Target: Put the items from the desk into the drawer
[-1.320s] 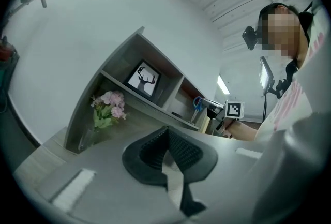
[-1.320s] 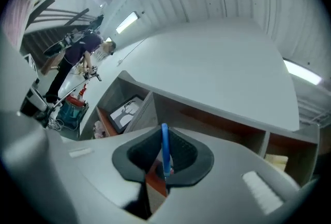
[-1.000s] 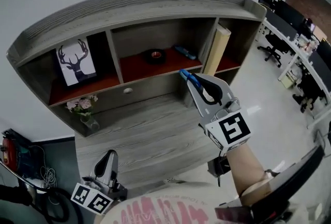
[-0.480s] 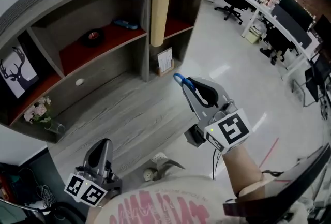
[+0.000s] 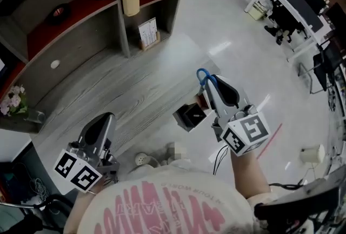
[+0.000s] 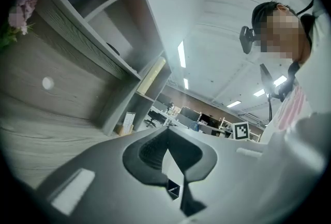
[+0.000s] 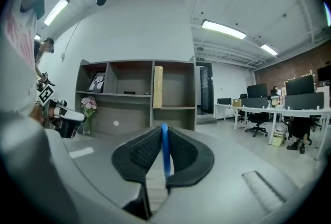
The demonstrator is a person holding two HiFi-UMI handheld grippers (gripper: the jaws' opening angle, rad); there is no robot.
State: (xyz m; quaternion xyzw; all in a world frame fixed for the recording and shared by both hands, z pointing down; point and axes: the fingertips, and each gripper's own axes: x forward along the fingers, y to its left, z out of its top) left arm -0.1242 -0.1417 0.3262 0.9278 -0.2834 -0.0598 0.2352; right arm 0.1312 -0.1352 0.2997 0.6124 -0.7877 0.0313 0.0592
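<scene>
Since a second ago my head view has swung right: the shelf unit (image 5: 81,27) has slid to the upper left, and the right gripper (image 5: 208,84) has come away from it to the right edge of the desk (image 5: 124,92). Its jaws are nearly together, pinching the thin blue item (image 5: 204,75), which sticks out past the tips. The left gripper (image 5: 106,120) sits low by the desk's near edge, jaws pressed together on nothing.

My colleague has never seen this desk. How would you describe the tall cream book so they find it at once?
Look at the grey wooden shelf unit behind the desk, upper row, right-hand compartment. The cream book stands upright against its left divider, the only tall, pale thing there; the black roll next door lies low.
</scene>
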